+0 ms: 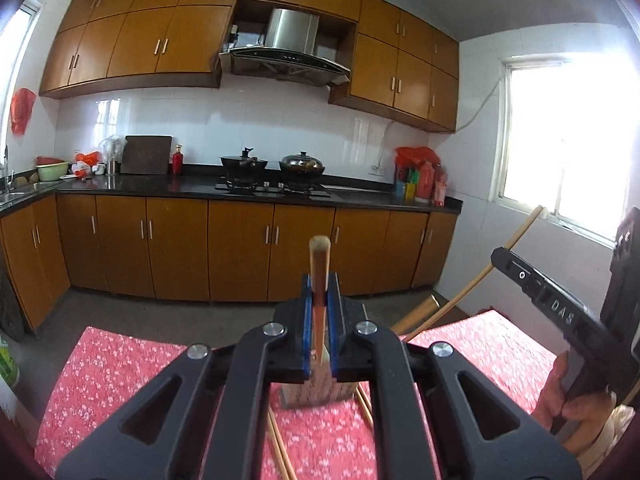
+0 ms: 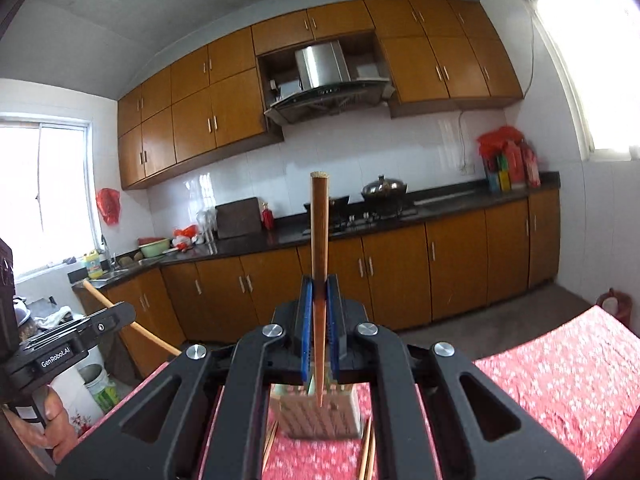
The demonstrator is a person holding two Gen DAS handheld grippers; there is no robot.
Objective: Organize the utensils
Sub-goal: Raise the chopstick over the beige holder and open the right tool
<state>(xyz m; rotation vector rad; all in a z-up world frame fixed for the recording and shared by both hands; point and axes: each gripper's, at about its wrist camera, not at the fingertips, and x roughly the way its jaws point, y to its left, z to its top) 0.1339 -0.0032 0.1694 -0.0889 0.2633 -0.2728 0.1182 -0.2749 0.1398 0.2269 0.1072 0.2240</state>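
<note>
My left gripper is shut on a wooden chopstick that stands upright between the blue pads. My right gripper is shut on another wooden chopstick, also upright, its thin tip pointing down over a white perforated utensil holder. The holder also shows under the left gripper. Loose chopsticks lie on the red floral tablecloth beside the holder. In the left wrist view the right gripper body and its chopstick show at right.
The table with the red cloth stands in a kitchen. Brown cabinets, a dark counter with two woks and a range hood lie ahead. A white bucket stands on the floor at left.
</note>
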